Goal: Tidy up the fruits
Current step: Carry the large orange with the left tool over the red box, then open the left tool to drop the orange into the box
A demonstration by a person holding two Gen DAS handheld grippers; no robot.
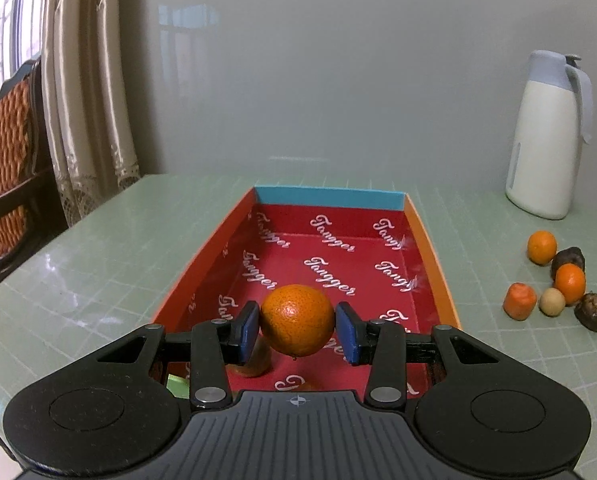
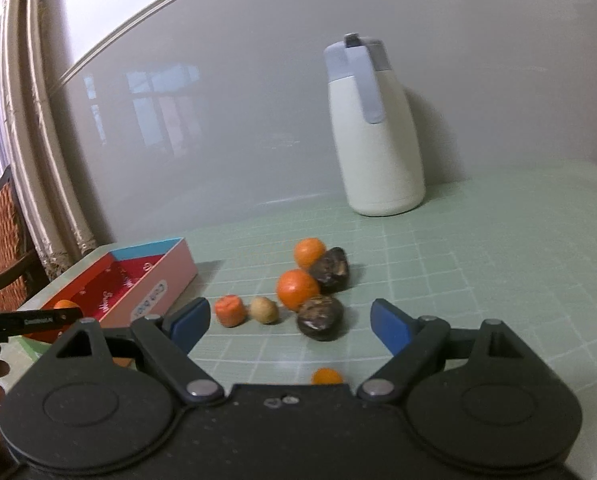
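Note:
My left gripper (image 1: 297, 326) is shut on an orange tangerine (image 1: 297, 320) and holds it over the near end of a red-lined box (image 1: 426, 240). Another orange fruit (image 1: 254, 362) lies in the box under the left finger. My right gripper (image 2: 290, 322) is open and empty above the table. Ahead of it lies a cluster of fruit: two tangerines (image 2: 297, 289), two dark wrinkled fruits (image 2: 319, 317), a small tan fruit (image 2: 263, 310) and an orange-red fruit (image 2: 230, 310). A small orange fruit (image 2: 327, 377) sits just under the right gripper. The same cluster (image 1: 569, 283) shows in the left wrist view.
A white thermos jug (image 2: 378, 140) with a grey-blue lid stands at the back by the wall. The pale green gridded table (image 2: 478, 264) carries everything. A chair (image 1: 6, 168) and curtains (image 1: 86, 100) stand past the table's left edge.

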